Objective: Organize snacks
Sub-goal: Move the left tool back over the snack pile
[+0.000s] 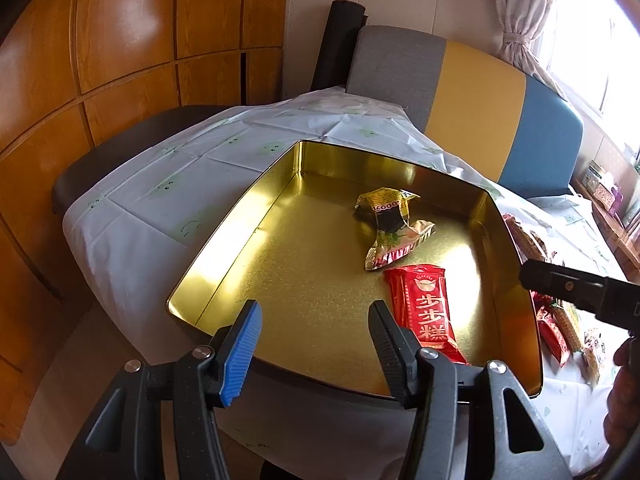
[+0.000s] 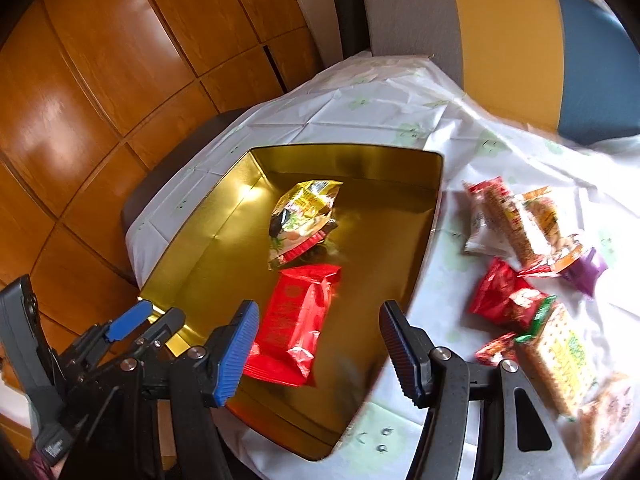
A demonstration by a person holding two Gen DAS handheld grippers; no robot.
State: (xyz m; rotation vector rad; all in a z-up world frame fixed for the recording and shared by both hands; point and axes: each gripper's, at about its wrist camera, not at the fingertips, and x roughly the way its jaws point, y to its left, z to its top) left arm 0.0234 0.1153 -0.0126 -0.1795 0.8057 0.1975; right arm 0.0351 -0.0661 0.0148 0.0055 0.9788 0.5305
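Note:
A gold metal tin (image 1: 240, 216) (image 2: 192, 248) lies open on the white tablecloth. Inside it lie a red snack packet (image 1: 430, 308) (image 2: 296, 320) and a crumpled yellow packet (image 1: 390, 228) (image 2: 304, 216). My left gripper (image 1: 316, 320) is open and empty over the tin's near edge; it also shows at the lower left of the right wrist view (image 2: 144, 320). My right gripper (image 2: 316, 320) is open and empty above the tin's near right part, over the red packet; it enters the left wrist view from the right (image 1: 532, 276). Several loose snack packets (image 2: 528, 264) lie on the cloth right of the tin.
The table (image 1: 140, 184) is covered by a white cloth with green prints. A grey, yellow and blue chair back (image 1: 472, 96) stands behind it. Wooden cabinet doors (image 1: 100, 60) fill the left. A window with a curtain (image 1: 520, 12) is at the far right.

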